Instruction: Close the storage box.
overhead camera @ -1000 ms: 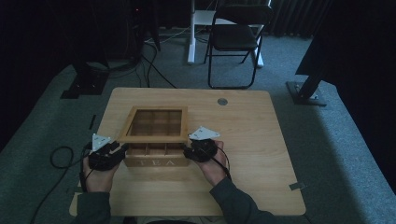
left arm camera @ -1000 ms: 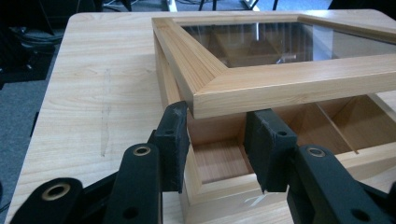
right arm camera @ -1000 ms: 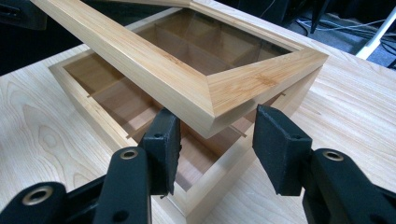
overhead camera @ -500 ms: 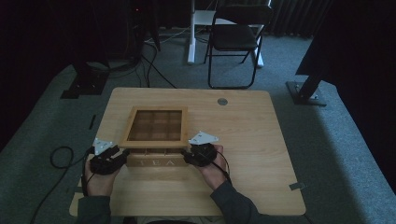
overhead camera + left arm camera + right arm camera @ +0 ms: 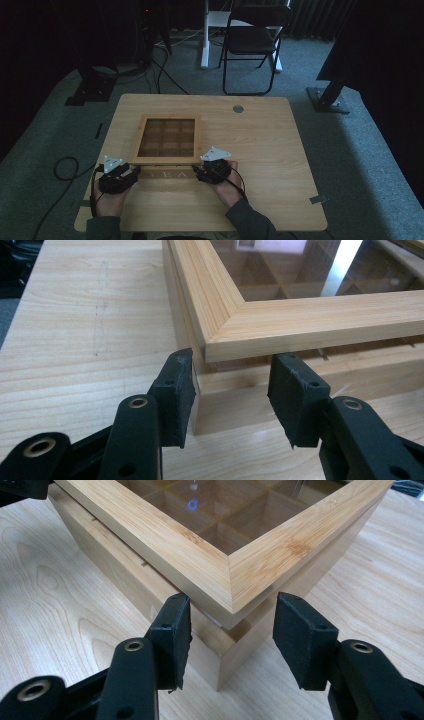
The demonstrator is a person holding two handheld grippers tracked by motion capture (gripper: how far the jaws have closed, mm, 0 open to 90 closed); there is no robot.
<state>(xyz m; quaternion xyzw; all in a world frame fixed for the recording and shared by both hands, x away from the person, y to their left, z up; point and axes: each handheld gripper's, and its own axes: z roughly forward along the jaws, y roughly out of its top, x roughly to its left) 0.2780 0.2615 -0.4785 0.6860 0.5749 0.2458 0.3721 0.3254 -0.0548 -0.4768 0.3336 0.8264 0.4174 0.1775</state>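
The tea box (image 5: 167,172) is light wood with a smooth matt finish and clear grain, sitting near the table's front edge. Its lid (image 5: 300,325) is a wooden frame around a glossy, see-through pane that throws reflections. The table (image 5: 260,145) is pale wood-look, smooth, low sheen. Both the left gripper (image 5: 230,390) and right gripper (image 5: 230,635) have matt black pads, slightly rough, rubbery-looking, on black plastic arms with brassy metal rivets.

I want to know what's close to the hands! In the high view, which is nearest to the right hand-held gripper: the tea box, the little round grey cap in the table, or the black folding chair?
From the right hand-held gripper:
1. Tea box, right at it, at its front right corner.
2. Round grey cap, farther back on the tabletop.
3. Black folding chair, on the floor beyond the table.
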